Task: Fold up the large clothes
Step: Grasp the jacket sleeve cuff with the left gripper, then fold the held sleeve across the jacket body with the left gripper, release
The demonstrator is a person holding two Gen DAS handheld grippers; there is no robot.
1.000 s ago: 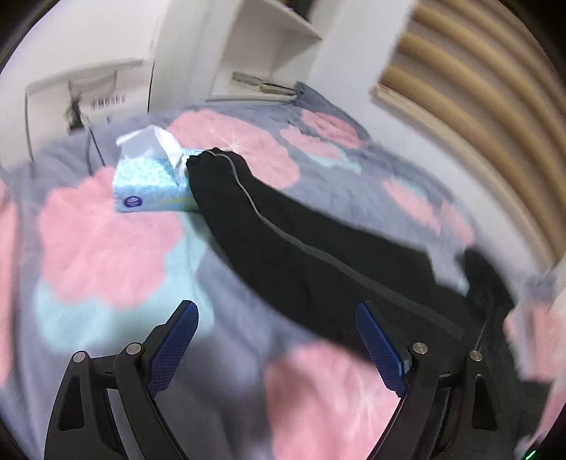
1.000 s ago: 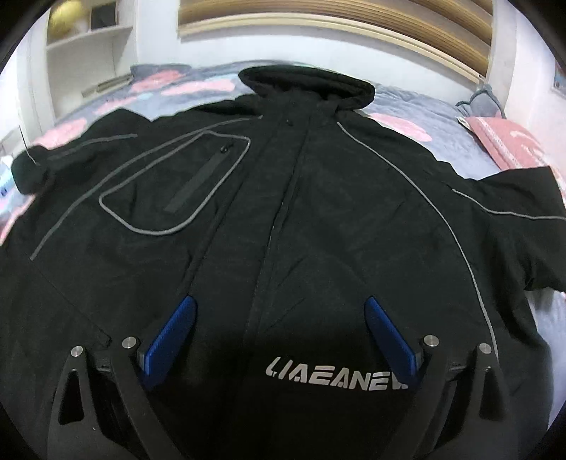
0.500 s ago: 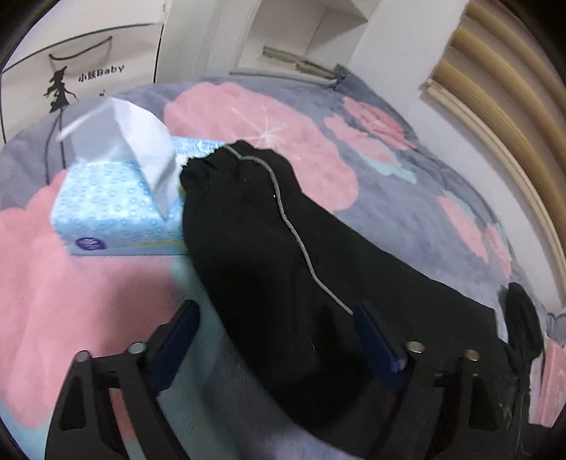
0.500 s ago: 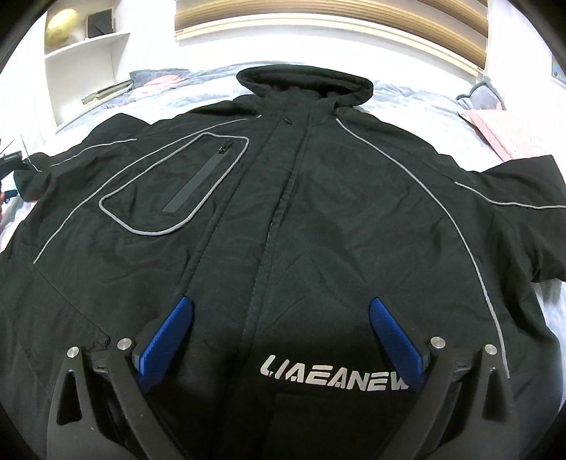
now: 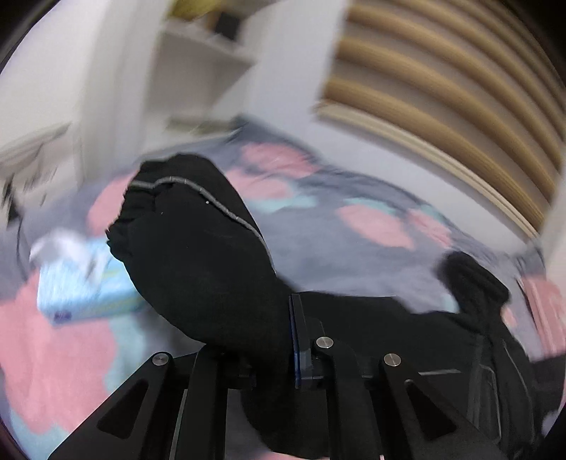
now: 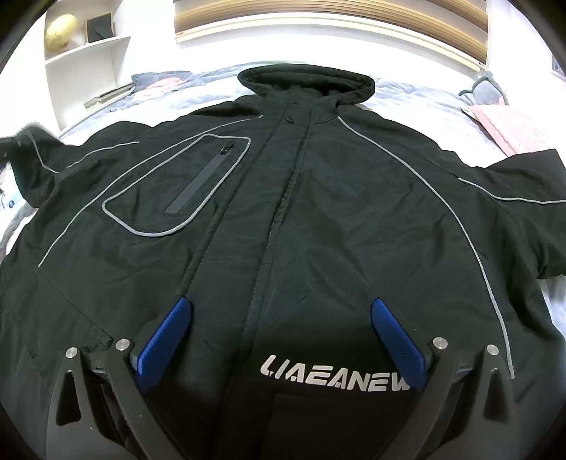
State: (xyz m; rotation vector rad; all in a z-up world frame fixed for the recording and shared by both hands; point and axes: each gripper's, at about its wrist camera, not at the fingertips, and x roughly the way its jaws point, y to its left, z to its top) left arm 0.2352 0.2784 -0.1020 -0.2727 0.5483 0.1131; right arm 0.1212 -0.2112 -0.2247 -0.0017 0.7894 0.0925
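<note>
A large black hooded jacket (image 6: 318,212) with grey piping and white lettering lies face up and spread flat on the bed. My right gripper (image 6: 281,336) is open and empty, low over the jacket's lower front. My left gripper (image 5: 272,339) is shut on the jacket's left sleeve (image 5: 198,247) and holds it lifted off the bed, cuff up. In the right wrist view the raised sleeve (image 6: 24,148) shows at the far left. The other sleeve (image 6: 513,198) lies flat at the right.
A blue tissue box (image 5: 81,286) sits on the floral bedspread (image 5: 353,226) just left of the lifted sleeve. White shelves (image 6: 81,60) stand at the bed's far left. A slatted headboard (image 6: 336,17) runs along the wall. A pink pillow (image 6: 509,127) lies at the right.
My left gripper has closed on the sleeve near the cuff and lifted it off the bed. The right gripper has stayed open over the jacket's front.
</note>
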